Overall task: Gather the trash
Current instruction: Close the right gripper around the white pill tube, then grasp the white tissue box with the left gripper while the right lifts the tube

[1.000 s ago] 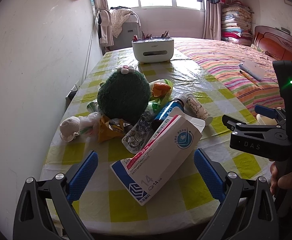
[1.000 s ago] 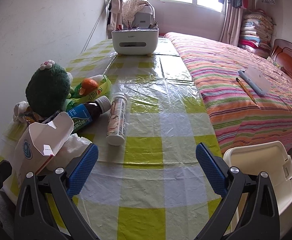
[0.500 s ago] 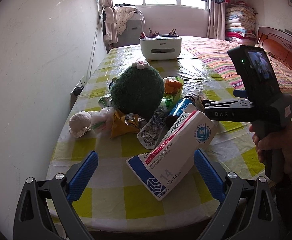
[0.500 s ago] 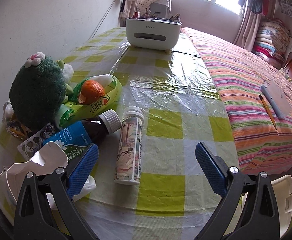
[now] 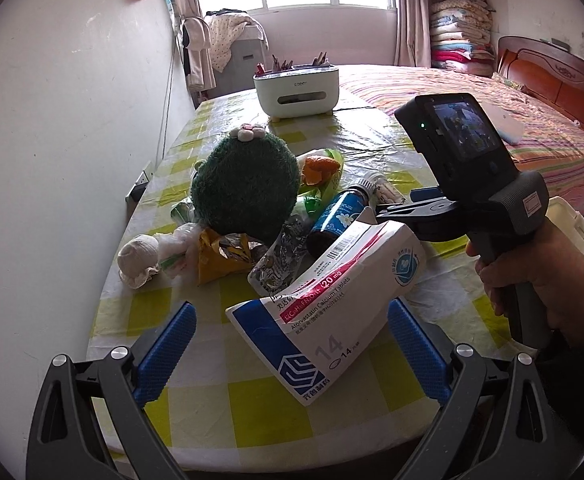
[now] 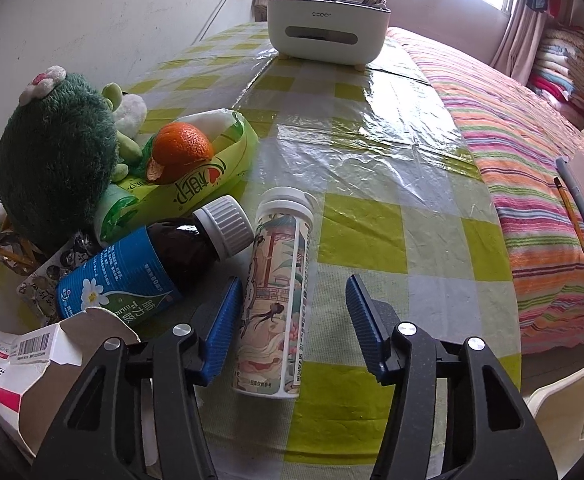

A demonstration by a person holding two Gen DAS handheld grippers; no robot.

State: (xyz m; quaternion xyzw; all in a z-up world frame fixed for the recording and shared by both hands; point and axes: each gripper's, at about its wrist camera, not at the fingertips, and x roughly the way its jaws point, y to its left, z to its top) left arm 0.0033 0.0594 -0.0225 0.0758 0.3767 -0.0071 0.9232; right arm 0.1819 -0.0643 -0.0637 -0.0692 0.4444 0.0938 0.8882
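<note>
Landmark: green plush toy [image 5: 245, 188], standing upright near the wall side of the tabletop [image 6: 372, 152], which carries a yellow-and-white checked cloth under clear plastic.

Trash items, placed relative to the plush toy:
- Tablet box [image 5: 328, 308], white, blue and pink, torn open at one end; lies flat in front of the toy, nearest the table edge.
- Brown medicine bottle [image 6: 151, 264] with blue label and white cap; on its side, just beside the toy on the bed side, its base near the box's torn end.
- Printed tube [image 6: 277, 300] with white cap; on its side, next to the bottle, farther from the toy.
- Green wrapper [image 6: 195, 184] with orange peel [image 6: 179, 152] on it; lies against the toy, behind the bottle.
- Foil packets [image 5: 251, 256] and crumpled tissue [image 5: 139, 260]; at the toy's base, wall side.

Other:
- White organiser box [image 5: 296, 88]; well behind the toy, far end of the tabletop.
- White bin [image 6: 564, 412]; off the table edge, bed side.

Left gripper [image 5: 289, 344]: jaws spread wide, either side of the tablet box, touching nothing.

Right gripper [image 6: 292, 320]: jaws spread, straddling the lower half of the printed tube; contact with the pads cannot be told.
</note>
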